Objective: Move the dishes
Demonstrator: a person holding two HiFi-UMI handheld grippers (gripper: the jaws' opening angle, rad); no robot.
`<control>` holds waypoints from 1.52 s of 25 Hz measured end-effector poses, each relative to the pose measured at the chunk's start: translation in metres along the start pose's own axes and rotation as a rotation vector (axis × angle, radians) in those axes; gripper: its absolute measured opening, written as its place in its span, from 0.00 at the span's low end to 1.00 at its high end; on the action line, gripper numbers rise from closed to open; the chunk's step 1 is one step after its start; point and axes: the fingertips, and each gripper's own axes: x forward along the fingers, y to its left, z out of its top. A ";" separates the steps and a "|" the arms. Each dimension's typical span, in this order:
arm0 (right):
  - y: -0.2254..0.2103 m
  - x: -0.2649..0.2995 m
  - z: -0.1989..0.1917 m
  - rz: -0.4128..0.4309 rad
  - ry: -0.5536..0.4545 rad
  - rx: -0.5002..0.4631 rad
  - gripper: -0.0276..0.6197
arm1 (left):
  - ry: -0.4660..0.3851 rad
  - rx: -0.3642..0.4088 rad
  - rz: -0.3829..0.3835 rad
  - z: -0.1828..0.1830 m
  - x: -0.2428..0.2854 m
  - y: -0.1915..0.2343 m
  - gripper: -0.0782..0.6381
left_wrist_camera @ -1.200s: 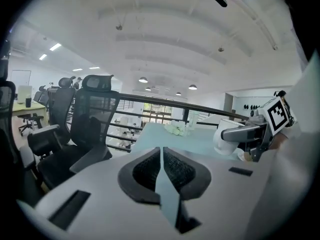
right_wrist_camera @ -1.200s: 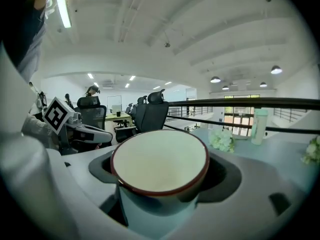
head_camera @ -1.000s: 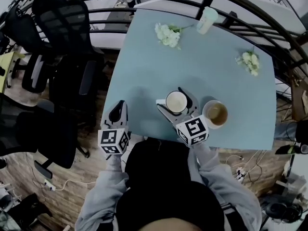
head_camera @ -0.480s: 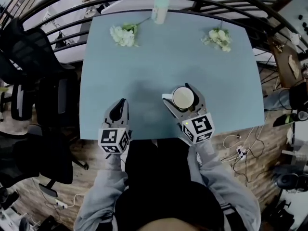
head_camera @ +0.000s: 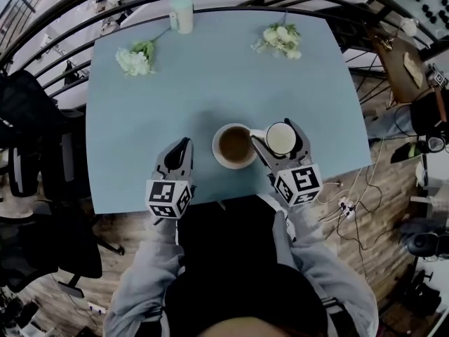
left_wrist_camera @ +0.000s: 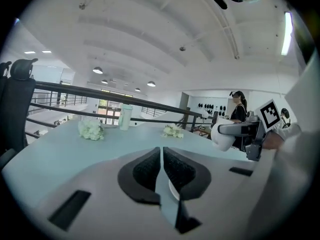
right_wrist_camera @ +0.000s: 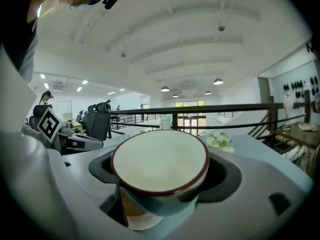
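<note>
A white cup with a dark red rim [head_camera: 280, 139] [right_wrist_camera: 159, 165] hangs just above the blue table [head_camera: 140, 132], near its front edge. My right gripper [head_camera: 278, 133] [right_wrist_camera: 163, 173] is shut on that cup. Directly left of the cup a white saucer with a brown inside [head_camera: 233, 146] lies on the table; a piece of it shows under the cup [right_wrist_camera: 134, 213]. My left gripper [head_camera: 183, 144] [left_wrist_camera: 161, 153] is shut and holds nothing, hovering left of the saucer. The cup in the right gripper is also visible in the left gripper view [left_wrist_camera: 222, 135].
Two white flower bunches [head_camera: 135, 59] [head_camera: 279, 39] lie toward the table's far side, and a pale tumbler [head_camera: 181, 11] stands at its far edge. A dark railing [head_camera: 63, 12] runs behind the table. Black office chairs [head_camera: 28, 153] stand to its left.
The right gripper has carried the cup from the saucer's left side across to its right side. The left gripper stays shut in much the same place. The head view has swung.
</note>
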 end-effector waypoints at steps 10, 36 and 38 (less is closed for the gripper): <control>-0.053 -0.020 -0.048 0.048 0.020 0.060 0.72 | 0.010 0.035 0.030 -0.009 0.023 -0.054 0.15; -0.048 0.017 -0.127 0.220 0.086 -0.038 0.72 | 0.084 -0.100 0.257 -0.067 0.001 -0.032 0.15; -0.049 0.017 -0.125 0.210 0.083 -0.033 0.72 | 0.084 -0.099 0.254 -0.068 0.003 -0.032 0.15</control>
